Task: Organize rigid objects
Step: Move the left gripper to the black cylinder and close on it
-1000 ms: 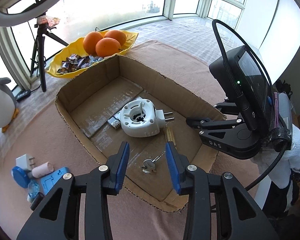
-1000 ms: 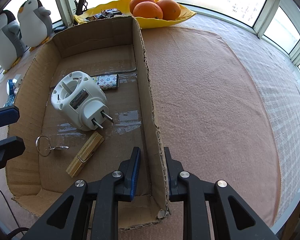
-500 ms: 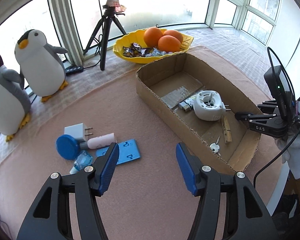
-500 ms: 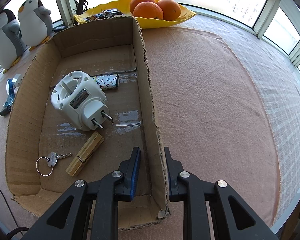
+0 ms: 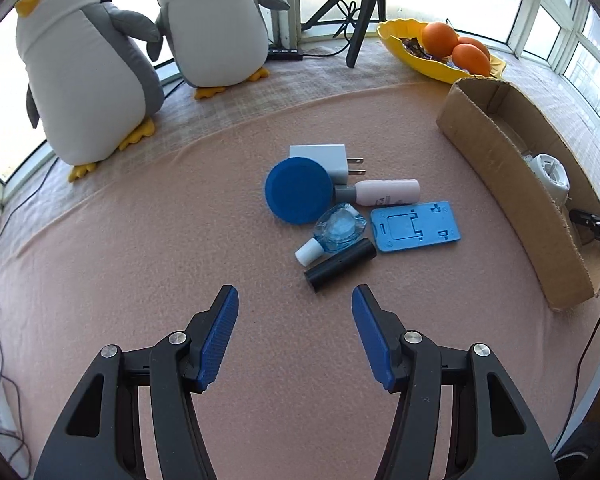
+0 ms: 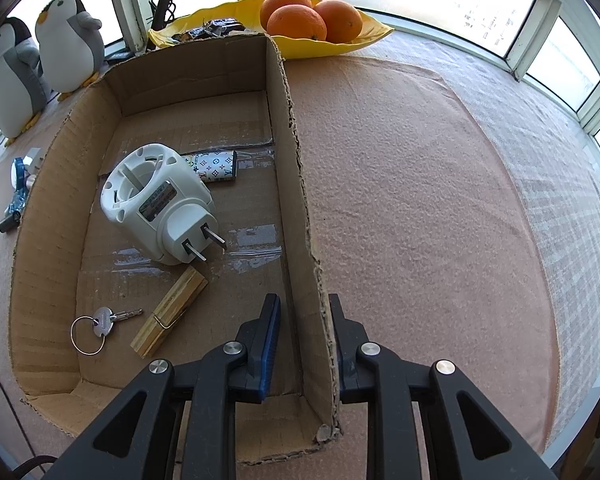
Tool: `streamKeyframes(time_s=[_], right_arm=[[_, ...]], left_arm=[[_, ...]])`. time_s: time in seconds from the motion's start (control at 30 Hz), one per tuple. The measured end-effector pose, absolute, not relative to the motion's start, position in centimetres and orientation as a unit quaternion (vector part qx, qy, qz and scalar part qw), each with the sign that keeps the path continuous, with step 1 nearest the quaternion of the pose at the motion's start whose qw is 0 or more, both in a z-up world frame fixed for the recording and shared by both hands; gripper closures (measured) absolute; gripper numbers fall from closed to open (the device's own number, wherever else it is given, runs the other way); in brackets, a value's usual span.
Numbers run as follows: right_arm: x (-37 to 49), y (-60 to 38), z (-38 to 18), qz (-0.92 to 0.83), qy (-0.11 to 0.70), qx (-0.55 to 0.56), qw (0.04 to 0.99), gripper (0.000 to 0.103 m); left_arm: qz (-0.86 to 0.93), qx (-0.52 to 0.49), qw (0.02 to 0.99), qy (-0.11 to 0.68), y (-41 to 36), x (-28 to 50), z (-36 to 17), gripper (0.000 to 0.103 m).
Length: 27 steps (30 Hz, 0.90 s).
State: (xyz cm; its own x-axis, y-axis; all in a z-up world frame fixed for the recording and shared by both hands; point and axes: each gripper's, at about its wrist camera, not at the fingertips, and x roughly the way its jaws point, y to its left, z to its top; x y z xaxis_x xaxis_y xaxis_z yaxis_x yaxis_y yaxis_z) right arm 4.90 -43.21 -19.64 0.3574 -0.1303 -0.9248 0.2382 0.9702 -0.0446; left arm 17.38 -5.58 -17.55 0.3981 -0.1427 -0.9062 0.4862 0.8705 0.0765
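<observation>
Your left gripper (image 5: 292,300) hangs over the pink cloth (image 5: 140,240), jaws apart, nothing between them. Just beyond its tips lies the loose cluster: black tube (image 5: 340,265), small clear bottle (image 5: 334,234), blue disc (image 5: 299,191), white charger (image 5: 326,160), pink bottle (image 5: 384,192), blue phone stand (image 5: 416,232). Your right gripper (image 6: 304,312) is clamped on the right wall of the cardboard box (image 6: 292,184). Inside: white plug adapter (image 6: 160,208), clothespin (image 6: 168,312), key (image 6: 104,320), patterned tube (image 6: 214,166).
</observation>
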Motion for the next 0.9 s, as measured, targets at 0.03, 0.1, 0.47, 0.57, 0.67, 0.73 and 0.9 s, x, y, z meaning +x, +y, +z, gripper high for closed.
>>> streamKeyframes(time_s=[0.03,0.1,0.47,0.57,0.67,0.73,0.9], right_arm=[[4.9,-43.2,-19.6,-0.112,0.556,0.048,0.822,0.083],[4.9,-43.2,-19.7,-0.111,0.556,0.048,0.822,0.083],[4.9,-43.2,-19.7,-0.112,0.557,0.048,0.822,0.083],[5.0,-43.2,-19.7,-0.112,0.557,0.049,0.822,0.083],[5.0,-43.2,-19.7,-0.112,0.557,0.048,0.822,0.083],[5.0,-43.2,-19.7,-0.112,0.557,0.048,0.822,0.083],[5.0,-43.2,-19.7,-0.112,0.557,0.048,0.822,0.082]], left_arm=[[-0.178,0.172,0.82,0.516,-5.5,17.5,-17.9,0.044],[-0.172,0.168,0.815,0.527,-5.1,17.9,-18.6,0.044],[-0.244,0.193,0.804,0.507,-6.5,17.0,-18.6,0.044],[-0.268,0.205,0.798,0.5,-7.3,16.9,-18.4,0.044],[-0.286,0.205,0.79,0.502,-8.0,17.3,-18.4,0.044],[-0.294,0.211,0.786,0.502,-8.5,17.6,-18.6,0.045],[-0.301,0.22,0.778,0.506,-9.0,18.2,-19.0,0.059]])
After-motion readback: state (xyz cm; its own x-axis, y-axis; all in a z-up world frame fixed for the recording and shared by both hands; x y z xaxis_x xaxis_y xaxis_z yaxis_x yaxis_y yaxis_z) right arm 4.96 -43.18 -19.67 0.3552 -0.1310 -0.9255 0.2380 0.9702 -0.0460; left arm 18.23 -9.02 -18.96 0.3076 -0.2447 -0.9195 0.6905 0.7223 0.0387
